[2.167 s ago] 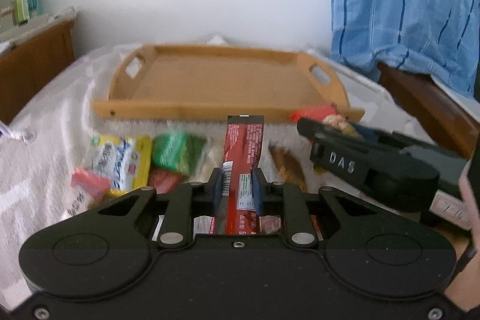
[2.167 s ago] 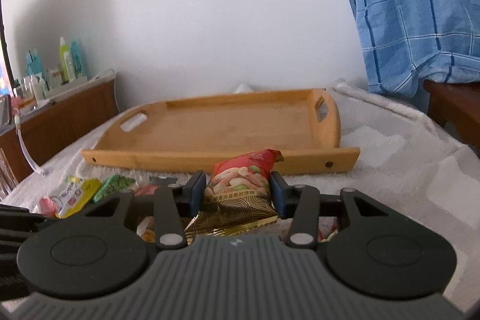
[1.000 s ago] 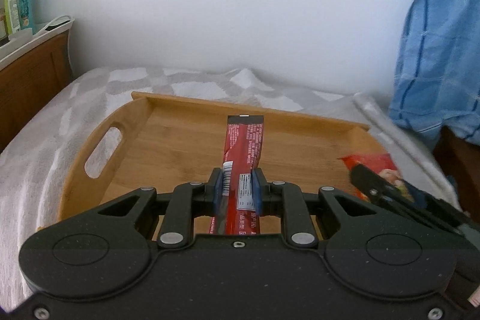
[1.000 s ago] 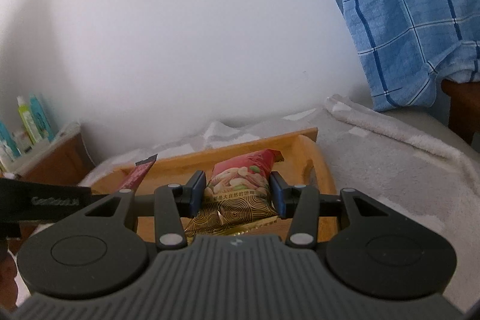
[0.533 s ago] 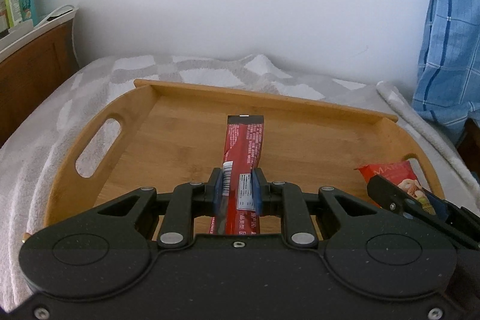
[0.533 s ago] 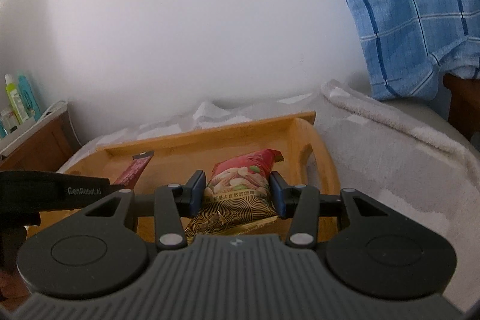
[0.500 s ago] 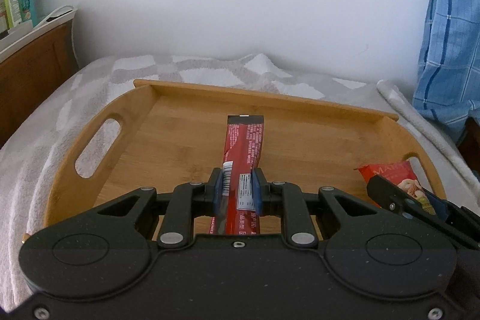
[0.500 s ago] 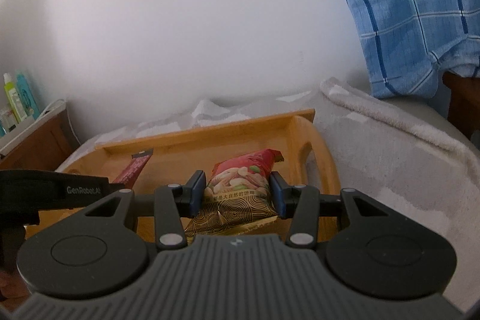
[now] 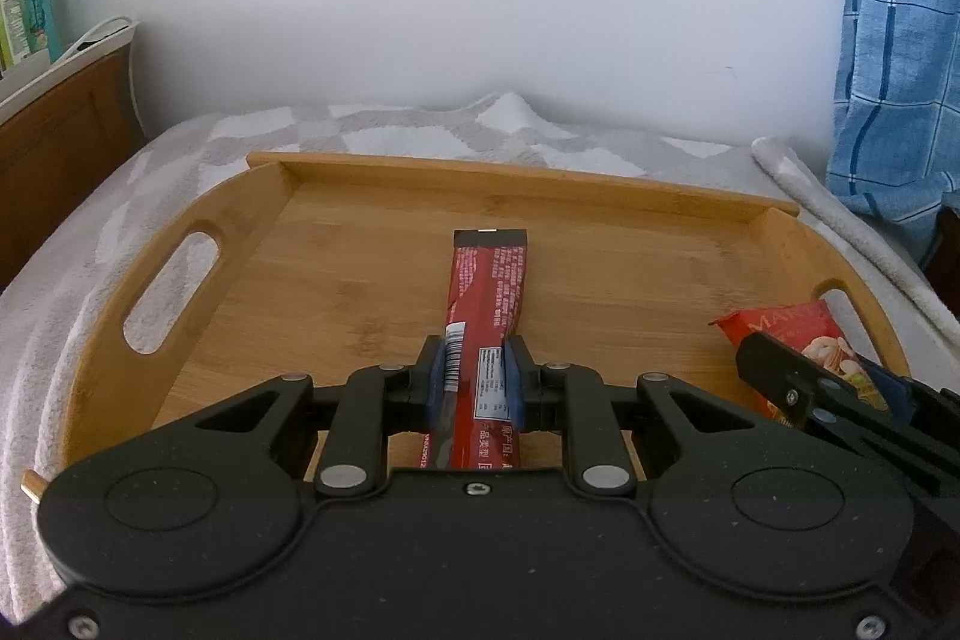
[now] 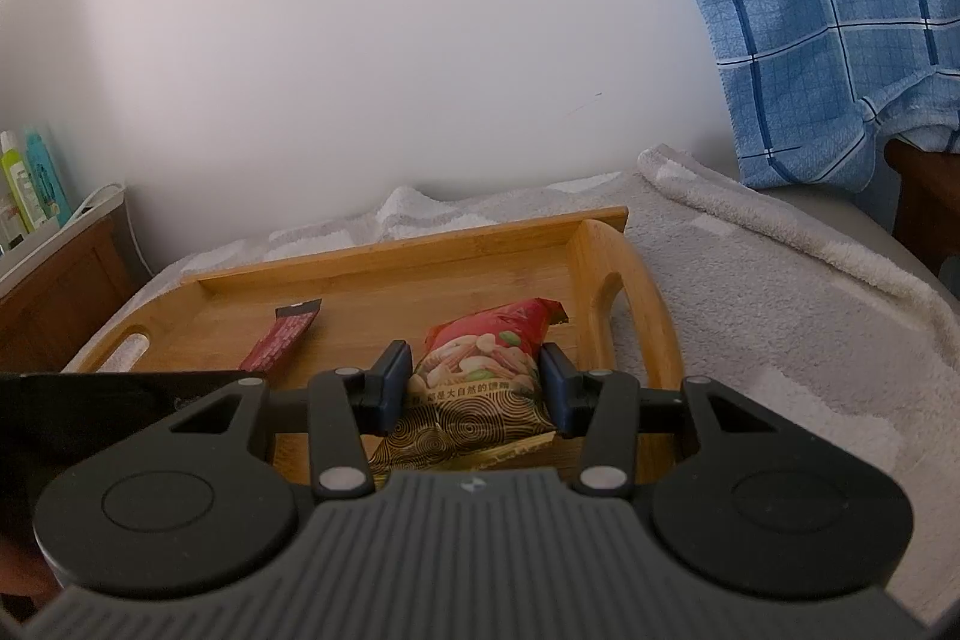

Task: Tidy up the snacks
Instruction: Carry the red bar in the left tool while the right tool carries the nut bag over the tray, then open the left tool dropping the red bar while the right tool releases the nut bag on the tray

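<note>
left gripper (image 9: 475, 376) clamped on red stick pack (image 9: 487, 292) over wooden tray (image 9: 180, 316) centre, right gripper (image 10: 477, 388) gripping nut bag (image 10: 486, 358) near tray's right handle, grey towel (image 10: 780, 316) underneath, blue checked cloth (image 10: 840, 10) hanging right, bottles (image 9: 24, 4) far left

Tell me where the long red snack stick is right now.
The long red snack stick is clamped in the left gripper, over the middle of the wooden tray, left of the nut packet.
</note>
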Motion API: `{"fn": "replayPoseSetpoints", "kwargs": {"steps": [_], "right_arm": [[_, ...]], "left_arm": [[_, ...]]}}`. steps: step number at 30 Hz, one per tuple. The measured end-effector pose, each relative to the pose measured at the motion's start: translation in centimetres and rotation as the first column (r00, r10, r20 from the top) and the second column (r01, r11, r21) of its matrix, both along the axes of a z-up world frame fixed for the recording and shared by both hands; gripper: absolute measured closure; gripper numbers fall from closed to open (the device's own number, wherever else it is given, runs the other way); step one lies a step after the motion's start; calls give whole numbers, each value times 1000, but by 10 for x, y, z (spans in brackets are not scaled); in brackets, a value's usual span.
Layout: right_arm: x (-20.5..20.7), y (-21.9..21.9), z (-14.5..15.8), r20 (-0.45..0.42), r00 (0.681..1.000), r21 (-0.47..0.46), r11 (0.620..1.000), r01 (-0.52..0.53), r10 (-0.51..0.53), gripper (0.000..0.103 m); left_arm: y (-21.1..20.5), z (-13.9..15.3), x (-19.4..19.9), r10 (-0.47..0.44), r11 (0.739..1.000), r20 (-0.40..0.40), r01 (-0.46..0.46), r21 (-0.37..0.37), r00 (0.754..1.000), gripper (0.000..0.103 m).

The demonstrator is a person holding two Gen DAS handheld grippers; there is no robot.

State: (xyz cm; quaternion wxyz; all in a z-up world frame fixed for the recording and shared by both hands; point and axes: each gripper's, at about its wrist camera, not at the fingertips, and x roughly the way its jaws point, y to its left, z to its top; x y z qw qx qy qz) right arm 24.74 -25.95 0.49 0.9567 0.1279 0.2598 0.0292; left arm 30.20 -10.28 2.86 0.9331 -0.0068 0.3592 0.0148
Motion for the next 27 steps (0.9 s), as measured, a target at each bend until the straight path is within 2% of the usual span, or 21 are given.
{"fn": "replayPoseSetpoints", "kwargs": {"steps": [17,19,22,24,27], "right_arm": [[2,0,2,-1,1000,1,1000,-15,15,50],[1,0,2,4,1000,5,1000,-14,14,49],[-1,0,5,21,1000,7,1000,-12,12,47],[-4,-1,8,38,999,8,1000,-10,10,37],[-13,-3,16,70,997,9,1000,-10,10,32]], "left_arm": [[-4,0,2,-31,999,-5,31,43,1000,81],[-4,1,1,-35,998,-10,36,49,999,78],[-4,4,-2,-41,998,-9,42,48,999,69],[-3,9,-6,-49,998,-4,49,43,999,66],[-2,17,-15,-66,997,4,66,42,998,55]]}}
